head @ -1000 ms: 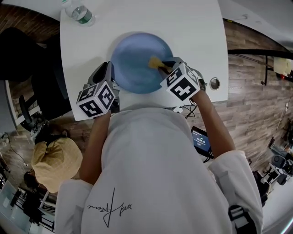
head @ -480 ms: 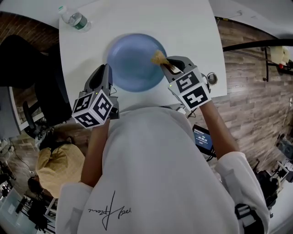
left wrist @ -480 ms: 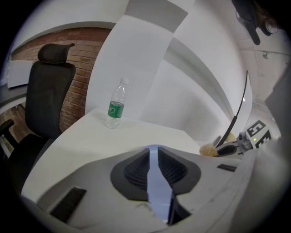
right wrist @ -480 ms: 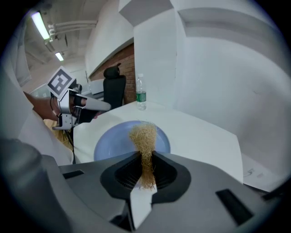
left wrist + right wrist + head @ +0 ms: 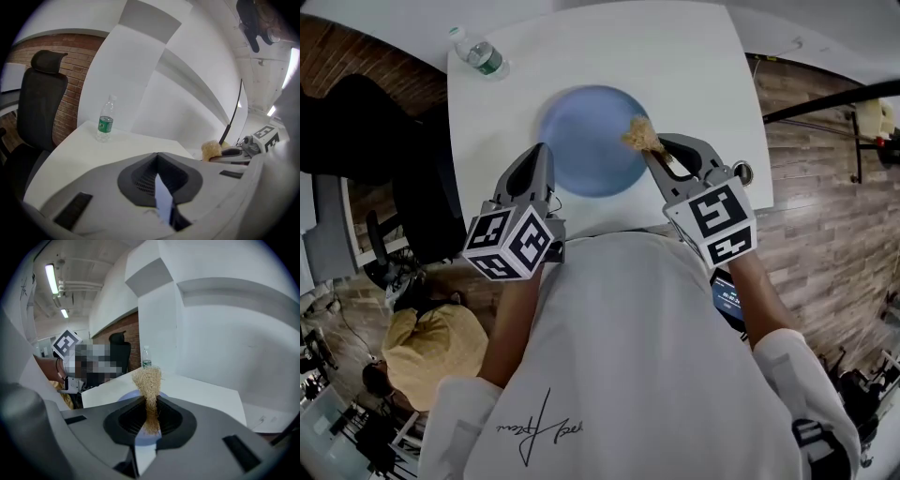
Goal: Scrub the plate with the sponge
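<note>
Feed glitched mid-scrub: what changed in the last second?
The right gripper slid the sponge from inside the plate out to its right rim. The left gripper is closing its jaws, now together, holding nothing. Sponge grip, plate, bottle unchanged.

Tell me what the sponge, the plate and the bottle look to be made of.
Sponge: coarse tan plant fibre, loofah-like; matte, with loose frayed strands. Plate: smooth and pale blue in one even colour; plastic or glazed ceramic, the look leaves it open. Bottle: probably clear plastic; see-through walls with a green label band.
</note>
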`<action>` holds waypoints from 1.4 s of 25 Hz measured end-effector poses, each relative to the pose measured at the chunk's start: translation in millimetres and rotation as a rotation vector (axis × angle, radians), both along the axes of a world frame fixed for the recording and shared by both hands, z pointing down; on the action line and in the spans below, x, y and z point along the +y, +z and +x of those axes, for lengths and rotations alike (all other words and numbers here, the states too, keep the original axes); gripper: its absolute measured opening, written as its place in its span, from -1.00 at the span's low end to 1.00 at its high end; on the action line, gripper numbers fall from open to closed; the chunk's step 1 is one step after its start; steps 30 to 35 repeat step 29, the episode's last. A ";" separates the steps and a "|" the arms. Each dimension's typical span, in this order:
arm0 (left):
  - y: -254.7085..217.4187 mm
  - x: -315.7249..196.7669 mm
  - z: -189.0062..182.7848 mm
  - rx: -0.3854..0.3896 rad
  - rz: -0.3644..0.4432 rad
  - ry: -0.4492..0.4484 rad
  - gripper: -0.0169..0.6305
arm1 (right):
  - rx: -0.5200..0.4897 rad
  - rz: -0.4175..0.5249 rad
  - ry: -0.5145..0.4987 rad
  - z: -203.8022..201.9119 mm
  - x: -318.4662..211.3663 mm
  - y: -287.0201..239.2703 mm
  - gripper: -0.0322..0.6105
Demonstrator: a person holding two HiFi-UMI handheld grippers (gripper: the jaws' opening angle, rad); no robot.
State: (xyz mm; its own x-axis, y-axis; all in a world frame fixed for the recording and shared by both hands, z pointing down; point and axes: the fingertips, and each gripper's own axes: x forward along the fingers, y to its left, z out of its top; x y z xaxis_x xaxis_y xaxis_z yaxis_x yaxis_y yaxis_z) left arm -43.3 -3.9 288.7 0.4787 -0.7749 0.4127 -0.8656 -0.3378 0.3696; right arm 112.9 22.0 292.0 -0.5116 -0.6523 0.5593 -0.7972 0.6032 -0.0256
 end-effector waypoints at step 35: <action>-75.3 50.2 43.2 -0.069 0.197 0.091 -0.98 | -0.160 0.066 0.036 9.2 53.3 -54.7 -0.77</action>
